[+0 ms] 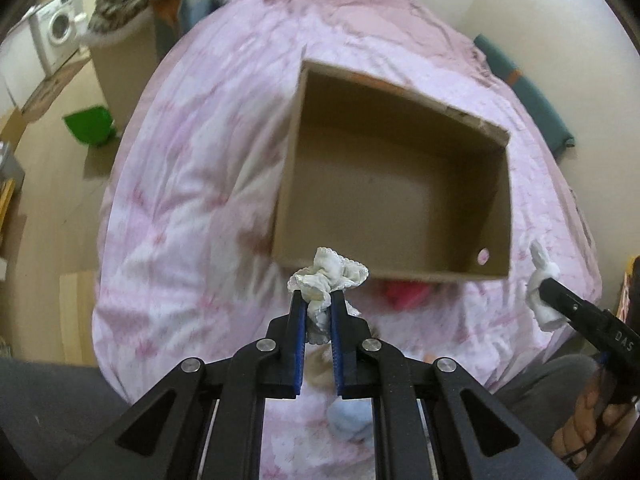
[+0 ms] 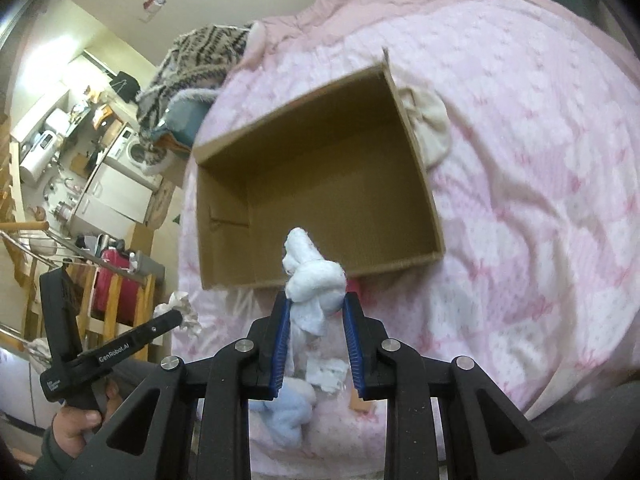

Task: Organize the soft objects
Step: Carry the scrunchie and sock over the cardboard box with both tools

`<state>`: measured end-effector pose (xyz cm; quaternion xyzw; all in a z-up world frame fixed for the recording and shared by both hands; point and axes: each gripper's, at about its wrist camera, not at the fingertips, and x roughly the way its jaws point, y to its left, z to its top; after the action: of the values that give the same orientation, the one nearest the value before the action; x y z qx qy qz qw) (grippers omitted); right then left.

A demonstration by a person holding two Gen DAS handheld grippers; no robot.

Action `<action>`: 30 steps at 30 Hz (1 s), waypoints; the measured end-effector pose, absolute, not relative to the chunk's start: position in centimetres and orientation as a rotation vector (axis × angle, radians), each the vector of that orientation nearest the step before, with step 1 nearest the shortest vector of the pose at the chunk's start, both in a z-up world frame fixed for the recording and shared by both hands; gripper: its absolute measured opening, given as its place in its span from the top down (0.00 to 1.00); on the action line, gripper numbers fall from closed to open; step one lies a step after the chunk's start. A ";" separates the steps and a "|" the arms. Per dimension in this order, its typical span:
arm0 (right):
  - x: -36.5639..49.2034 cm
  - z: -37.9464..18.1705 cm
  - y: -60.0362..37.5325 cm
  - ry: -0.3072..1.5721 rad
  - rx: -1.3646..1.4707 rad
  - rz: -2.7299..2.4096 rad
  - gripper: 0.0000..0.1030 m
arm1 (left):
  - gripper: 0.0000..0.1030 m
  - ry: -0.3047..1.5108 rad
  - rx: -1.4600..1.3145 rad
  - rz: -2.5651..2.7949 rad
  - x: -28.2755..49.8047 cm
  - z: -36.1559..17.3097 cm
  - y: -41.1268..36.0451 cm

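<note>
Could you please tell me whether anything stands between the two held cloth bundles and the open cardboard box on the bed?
Nothing visible does. The left tongs hold a lace-edged white cloth and the right tongs a knotted white cloth, both just short of the near wall of the cardboard box, whose open top is unobstructed.

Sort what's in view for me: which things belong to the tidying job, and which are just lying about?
Job: cardboard box; frilly white cloth in left gripper; knotted white cloth in right gripper; light blue soft item.

Lying about: striped blanket; washing machine; green item.
</note>
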<state>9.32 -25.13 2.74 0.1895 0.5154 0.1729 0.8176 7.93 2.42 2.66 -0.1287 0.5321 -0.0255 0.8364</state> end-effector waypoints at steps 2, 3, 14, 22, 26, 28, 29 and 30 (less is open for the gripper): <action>10.3 3.4 -24.9 1.082 0.380 0.367 0.73 | 0.90 1.107 -0.254 -0.057 9.3 3.3 2.1; 10.7 3.6 -24.8 1.075 0.369 0.364 0.73 | 0.90 1.105 -0.251 -0.058 9.8 3.3 2.0; 15.8 2.7 -24.2 1.030 0.333 0.334 0.73 | 0.90 1.101 -0.199 -0.034 16.2 2.5 1.0; 17.7 -1.2 -23.9 1.074 0.338 0.303 0.73 | 0.90 1.052 -0.172 -0.077 17.8 0.2 -0.3; 17.7 -3.0 -23.4 1.095 0.308 0.292 0.73 | 0.90 1.032 -0.139 -0.076 17.9 -1.1 -0.6; 17.8 -3.8 -23.0 1.113 0.295 0.288 0.73 | 0.90 1.028 -0.111 -0.063 17.8 -1.6 -0.7; 17.8 -4.1 -22.8 1.121 0.287 0.289 0.73 | 0.90 1.032 -0.106 -0.052 17.8 -1.9 -0.5; 17.9 -4.3 -22.6 1.125 0.280 0.290 0.73 | 0.90 1.037 -0.109 -0.053 17.8 -2.1 -0.4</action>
<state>17.88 -22.60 -4.29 0.1320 0.5296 0.1367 0.8267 17.81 -0.44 -2.07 -0.0523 0.4952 -0.0252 0.8669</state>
